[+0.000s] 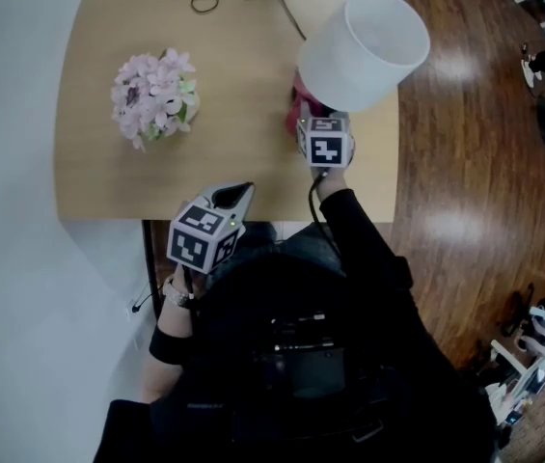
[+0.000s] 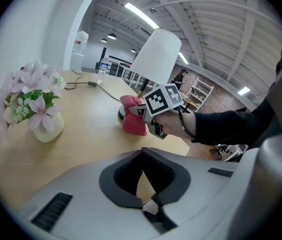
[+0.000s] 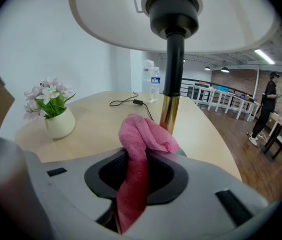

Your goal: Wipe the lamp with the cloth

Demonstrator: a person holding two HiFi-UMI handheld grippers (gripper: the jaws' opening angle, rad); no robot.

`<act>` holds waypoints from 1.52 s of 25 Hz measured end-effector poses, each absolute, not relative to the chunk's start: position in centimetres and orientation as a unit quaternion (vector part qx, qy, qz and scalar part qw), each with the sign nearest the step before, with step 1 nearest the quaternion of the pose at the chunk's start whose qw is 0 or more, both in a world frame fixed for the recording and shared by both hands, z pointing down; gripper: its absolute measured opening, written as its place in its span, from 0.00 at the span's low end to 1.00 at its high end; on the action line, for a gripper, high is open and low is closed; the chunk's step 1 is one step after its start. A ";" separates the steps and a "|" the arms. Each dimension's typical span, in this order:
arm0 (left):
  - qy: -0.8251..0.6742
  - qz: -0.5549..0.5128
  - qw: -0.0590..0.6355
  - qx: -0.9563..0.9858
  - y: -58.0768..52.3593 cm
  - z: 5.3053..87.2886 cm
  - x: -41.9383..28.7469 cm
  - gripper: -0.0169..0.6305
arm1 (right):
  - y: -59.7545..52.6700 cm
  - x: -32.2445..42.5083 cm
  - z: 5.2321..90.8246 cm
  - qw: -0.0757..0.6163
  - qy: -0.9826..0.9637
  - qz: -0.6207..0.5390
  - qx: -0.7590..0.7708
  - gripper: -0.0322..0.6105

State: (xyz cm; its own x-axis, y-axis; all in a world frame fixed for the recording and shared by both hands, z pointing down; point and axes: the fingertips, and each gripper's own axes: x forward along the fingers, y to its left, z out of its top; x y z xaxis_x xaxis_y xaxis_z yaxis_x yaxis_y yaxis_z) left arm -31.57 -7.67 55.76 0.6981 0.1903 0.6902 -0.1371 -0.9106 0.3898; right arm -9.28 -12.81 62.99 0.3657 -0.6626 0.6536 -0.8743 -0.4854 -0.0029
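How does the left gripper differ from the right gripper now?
The right gripper grips the pink cloth; the left gripper holds nothing. The right one is beside the lamp pole, under the shade; the left one sits at the table's near edge. Both carry marker cubes.

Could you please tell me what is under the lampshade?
Under the lampshade, the right gripper view shows a black socket, a dark stem above a brass pole, and the pink cloth clamped in the right gripper. The cloth and gripper cover the lamp's base there.
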 end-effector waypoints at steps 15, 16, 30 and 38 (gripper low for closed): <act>0.011 0.388 0.225 0.894 -8.1 56.9 -33.4 0.01 | -9.9 -10.1 66.4 0.183 -0.449 0.392 0.782 0.20; 0.011 0.387 0.225 0.894 -8.0 56.9 -33.2 0.01 | -9.6 -10.2 66.5 0.185 -0.450 0.398 0.778 0.20; 0.008 0.381 0.216 0.899 -4.7 55.8 -27.8 0.01 | -0.9 -7.2 63.5 0.194 -0.521 0.369 0.744 0.20; -0.019 0.395 0.215 0.893 -1.5 55.5 -25.2 0.01 | -2.1 -1.6 63.2 0.207 -0.591 0.333 0.705 0.20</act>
State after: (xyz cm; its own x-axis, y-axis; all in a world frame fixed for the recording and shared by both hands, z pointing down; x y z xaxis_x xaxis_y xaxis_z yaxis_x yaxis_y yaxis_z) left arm -25.18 -1.51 55.52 0.6866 0.1364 0.7141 -0.2038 -0.9067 0.3692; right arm -1.58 -2.10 63.23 0.0801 -0.6955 0.7140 -0.9710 -0.2165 -0.1019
